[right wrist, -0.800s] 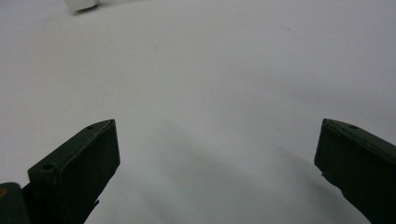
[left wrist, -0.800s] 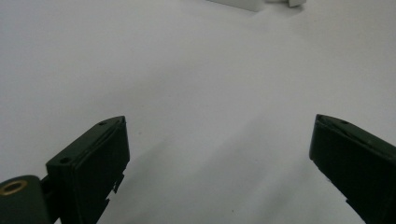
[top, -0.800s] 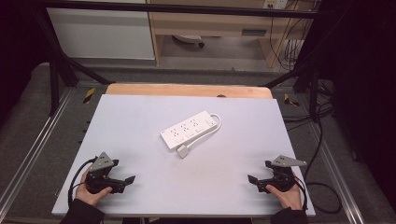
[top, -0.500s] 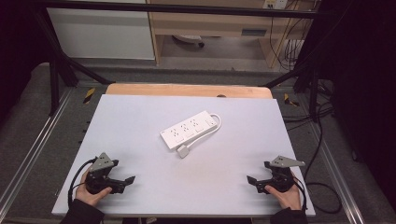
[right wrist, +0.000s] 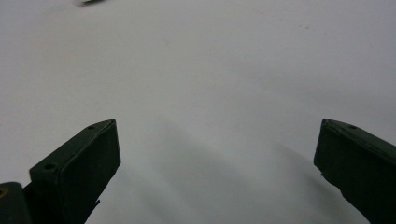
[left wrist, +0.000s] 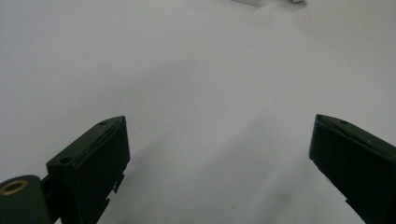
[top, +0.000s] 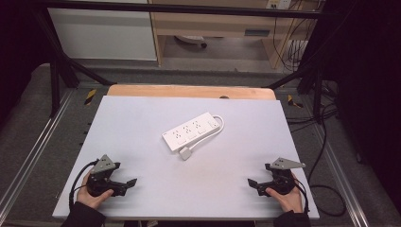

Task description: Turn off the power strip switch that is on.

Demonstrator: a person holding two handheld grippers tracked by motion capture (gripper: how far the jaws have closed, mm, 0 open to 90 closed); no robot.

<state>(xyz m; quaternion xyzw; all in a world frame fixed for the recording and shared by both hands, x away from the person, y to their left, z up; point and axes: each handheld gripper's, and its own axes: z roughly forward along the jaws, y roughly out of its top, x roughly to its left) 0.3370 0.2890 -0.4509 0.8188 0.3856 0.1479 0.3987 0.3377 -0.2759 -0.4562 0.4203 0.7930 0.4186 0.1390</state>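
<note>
1. my left gripper [top: 124,183] rests low at the near left corner of the white table [top: 142,118], held in my left hand [top: 92,194]. its jaws stand wide apart, with nothing but bare tabletop between them in the left gripper view.
2. my right gripper [top: 254,183] sits at the near right corner in my right hand [top: 286,196], pointing inward toward the other one. its jaws are spread wide too, and the right gripper view has only blank table surface between them.
3. the thing to be worked on, as i judge it, is the white power strip [top: 191,131], lying at a slant in the middle of the table, well apart from both grippers.
4. its cord [top: 218,126] loops round from the far end and runs back along the strip, ending in the plug [top: 186,153], which lies loose on the table just beside the strip's near end.
5. done: nothing that i can see. neither gripper touches the strip, the cord or the plug.
6. left: all of it, by my reckoning. i have yet to reach in toward the middle, take hold of the plug or the strip, and do whatever handling follows. this looks like the very start.
</note>
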